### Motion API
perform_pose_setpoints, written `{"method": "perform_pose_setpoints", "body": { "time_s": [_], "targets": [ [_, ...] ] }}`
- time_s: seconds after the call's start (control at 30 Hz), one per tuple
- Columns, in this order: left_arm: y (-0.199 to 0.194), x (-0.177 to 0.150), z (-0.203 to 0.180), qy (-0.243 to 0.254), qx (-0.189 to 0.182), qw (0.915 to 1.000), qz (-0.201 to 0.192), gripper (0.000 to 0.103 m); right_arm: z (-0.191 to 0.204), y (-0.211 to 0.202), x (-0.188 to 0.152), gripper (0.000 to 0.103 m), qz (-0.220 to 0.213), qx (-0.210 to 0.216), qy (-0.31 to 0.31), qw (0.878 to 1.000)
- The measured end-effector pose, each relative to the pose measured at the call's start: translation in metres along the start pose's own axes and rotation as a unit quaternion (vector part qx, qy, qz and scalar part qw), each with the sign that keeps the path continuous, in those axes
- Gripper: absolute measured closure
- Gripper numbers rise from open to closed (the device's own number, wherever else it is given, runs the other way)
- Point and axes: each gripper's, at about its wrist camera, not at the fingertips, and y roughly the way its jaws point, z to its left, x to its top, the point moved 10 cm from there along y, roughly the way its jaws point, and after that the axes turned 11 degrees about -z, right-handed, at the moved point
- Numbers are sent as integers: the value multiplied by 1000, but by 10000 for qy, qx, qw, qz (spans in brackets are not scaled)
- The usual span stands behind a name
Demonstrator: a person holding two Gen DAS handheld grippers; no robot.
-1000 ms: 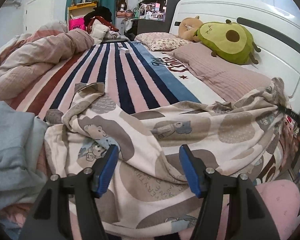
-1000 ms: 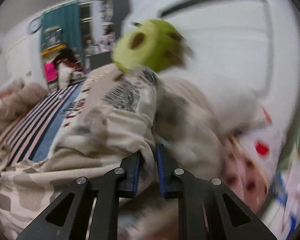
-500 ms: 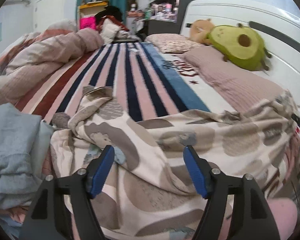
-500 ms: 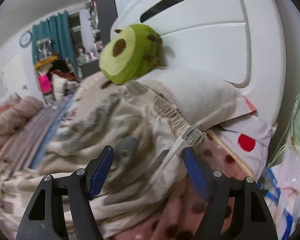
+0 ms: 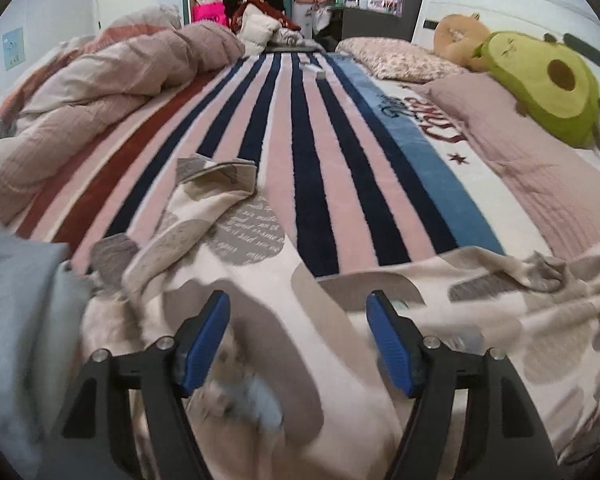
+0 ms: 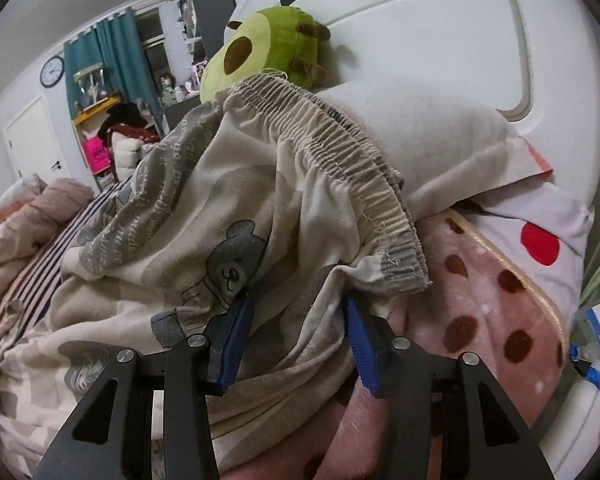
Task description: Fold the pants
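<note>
Cream pants [image 5: 260,264] with grey circles and bear prints lie spread across the striped bed, one leg cuff [image 5: 216,172] turned up ahead. My left gripper [image 5: 297,304] hovers low over the leg fabric. Its jaws are closing a little and stand wide apart, and the cloth lies under them, not pinched. In the right wrist view the pants [image 6: 260,200] heap up against a pillow, with the elastic waistband [image 6: 340,152] on top. My right gripper [image 6: 298,304] sits just below the waistband. Its jaws are closing with a fold of fabric between them, still loosely bunched.
A striped blanket [image 5: 308,140] covers the bed. A crumpled pink duvet [image 5: 112,76] lies left, a light blue garment [image 5: 16,300] near left. Avocado plush [image 5: 548,80] and pillows line the white headboard [image 6: 420,20]. A dotted pink blanket [image 6: 492,300] lies right of the waistband.
The left gripper slid forward and lower over the pants toward the leg. The right gripper let go of the fabric, opened wide, then dropped below the waistband and narrowed around a fold.
</note>
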Motion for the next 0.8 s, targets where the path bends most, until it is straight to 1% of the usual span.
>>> {"method": "perform_pose_setpoints", "body": {
  "time_s": [0.1, 0.2, 0.27, 0.33, 0.37, 0.4, 0.43, 0.5, 0.57, 0.7, 0.8],
  "targets": [
    [33, 4, 1, 148, 195, 9996, 171, 48, -1, 4, 0, 60, 17, 53, 59, 10000],
    [64, 8, 10, 260, 504, 9978, 353, 49, -4, 4, -1, 60, -4, 45, 38, 10000],
    [77, 9, 16, 202, 545, 9974, 435, 51, -3, 5, -1, 60, -2, 50, 53, 10000],
    [88, 16, 21, 262, 667, 9967, 387, 64, -1, 7, 0, 60, 2, 59, 85, 9999],
    [91, 20, 25, 329, 790, 9957, 358, 83, -2, 8, 1, 60, 2, 63, 92, 9999],
    [93, 23, 30, 374, 929, 9944, 351, 98, -2, 8, 1, 60, -2, 61, 94, 9999],
    [94, 25, 35, 385, 993, 9937, 355, 99, -1, 8, 1, 60, -5, 58, 95, 9999],
    [91, 25, 41, 342, 978, 9940, 352, 101, -1, 9, 2, 60, -11, 68, 111, 9999],
    [78, 28, 51, 350, 1104, 9930, 212, 101, -1, 9, 2, 60, -8, 86, 140, 9999],
    [29, 38, 67, 127, 1120, 9934, -206, 102, -2, 8, 2, 60, -4, 105, 174, 9998],
    [-17, 43, 84, -48, 1185, 9914, -548, 102, -3, 7, 2, 60, 2, 137, 232, 9996]
  ]
}}
